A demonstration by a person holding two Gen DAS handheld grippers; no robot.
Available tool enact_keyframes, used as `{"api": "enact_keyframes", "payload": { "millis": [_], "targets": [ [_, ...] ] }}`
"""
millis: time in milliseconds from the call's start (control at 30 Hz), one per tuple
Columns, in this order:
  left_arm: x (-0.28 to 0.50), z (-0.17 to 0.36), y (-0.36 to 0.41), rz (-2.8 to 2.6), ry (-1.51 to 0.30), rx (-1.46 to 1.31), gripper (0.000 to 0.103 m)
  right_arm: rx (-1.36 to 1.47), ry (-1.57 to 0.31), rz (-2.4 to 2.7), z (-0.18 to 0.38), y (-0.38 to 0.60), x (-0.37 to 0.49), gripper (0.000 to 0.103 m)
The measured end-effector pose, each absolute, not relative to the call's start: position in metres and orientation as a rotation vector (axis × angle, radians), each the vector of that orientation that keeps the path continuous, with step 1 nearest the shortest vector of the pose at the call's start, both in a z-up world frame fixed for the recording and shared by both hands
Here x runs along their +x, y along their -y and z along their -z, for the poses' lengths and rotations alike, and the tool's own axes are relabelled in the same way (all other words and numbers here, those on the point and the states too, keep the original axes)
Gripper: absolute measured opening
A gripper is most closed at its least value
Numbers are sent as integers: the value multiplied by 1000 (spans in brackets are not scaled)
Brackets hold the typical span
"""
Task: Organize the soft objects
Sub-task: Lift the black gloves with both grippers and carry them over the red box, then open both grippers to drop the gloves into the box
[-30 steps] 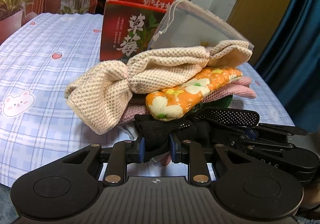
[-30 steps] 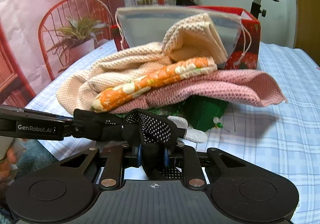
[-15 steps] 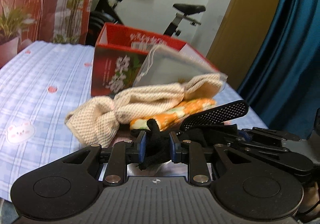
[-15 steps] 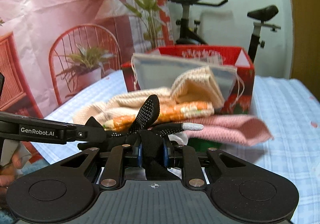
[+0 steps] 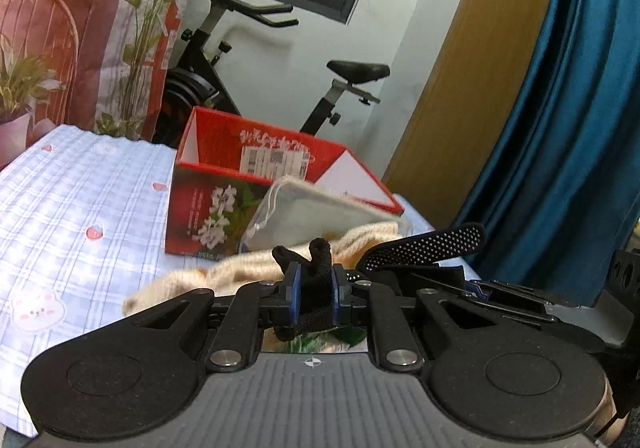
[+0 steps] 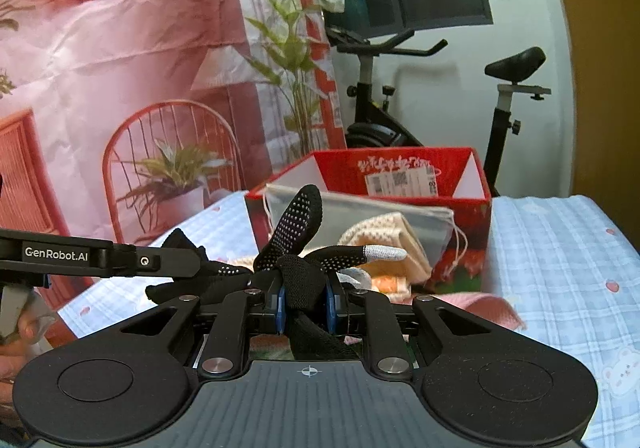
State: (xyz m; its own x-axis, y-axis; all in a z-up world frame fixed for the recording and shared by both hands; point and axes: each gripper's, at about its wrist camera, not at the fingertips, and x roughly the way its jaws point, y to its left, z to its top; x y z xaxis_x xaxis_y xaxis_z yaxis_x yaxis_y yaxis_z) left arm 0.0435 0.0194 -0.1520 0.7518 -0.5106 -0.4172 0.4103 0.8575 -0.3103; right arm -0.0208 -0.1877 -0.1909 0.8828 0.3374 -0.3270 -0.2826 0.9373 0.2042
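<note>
A black dotted glove [image 5: 424, 246] hangs stretched between both grippers, above the bed. My left gripper [image 5: 314, 276] is shut on one bunched end, its jaws closing tighter on the fabric. In the right wrist view, my right gripper [image 6: 304, 288] is shut on the glove [image 6: 298, 219] at its other end, with dotted fingers sticking up and one grey-tipped finger pointing right. Below lies a pile: a beige towel [image 5: 240, 268], an orange floral cloth [image 6: 388, 282] and a pink cloth [image 6: 492, 312]. A pale drawstring bag [image 5: 312, 211] leans on the open red box [image 5: 208, 207].
The blue checked bedsheet [image 5: 80, 207] spreads to the left of the box and, in the right wrist view, to the right [image 6: 560, 248]. An exercise bike [image 5: 224, 67] stands behind the bed. A blue curtain [image 5: 560, 127] hangs at the right.
Both grippers have risen and tipped upward with the black glove, lifting it off the pile. The pile and the box now sit lower in both views.
</note>
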Motion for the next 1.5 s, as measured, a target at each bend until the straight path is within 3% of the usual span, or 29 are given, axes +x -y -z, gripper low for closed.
{"api": "enact_keyframes", "payload": {
  "millis": [300,600,867,1167,1300,1400,1467,1500],
  "targets": [
    [88,101,-9,523,-410,-189,15,95,-309,-353,136,196,10,17],
    [179,72,20,529,-368,-135,15,-16,-286,-387,76,210,115,17],
    [254,101,29,479,-522,-146,15,-9,-353,-339,100,218,205,17],
    [283,137,24,434,-669,-147,15,26,-560,-311,156,204,258,17],
    [287,142,20,424,-683,-127,16,25,-663,-281,168,197,269,22],
    [285,142,19,406,-685,-115,21,22,-706,-255,171,195,270,27],
    [282,138,18,394,-673,-101,32,24,-700,-227,168,196,266,29],
    [279,136,16,388,-664,-96,43,22,-698,-217,167,197,265,36]
  ]
}}
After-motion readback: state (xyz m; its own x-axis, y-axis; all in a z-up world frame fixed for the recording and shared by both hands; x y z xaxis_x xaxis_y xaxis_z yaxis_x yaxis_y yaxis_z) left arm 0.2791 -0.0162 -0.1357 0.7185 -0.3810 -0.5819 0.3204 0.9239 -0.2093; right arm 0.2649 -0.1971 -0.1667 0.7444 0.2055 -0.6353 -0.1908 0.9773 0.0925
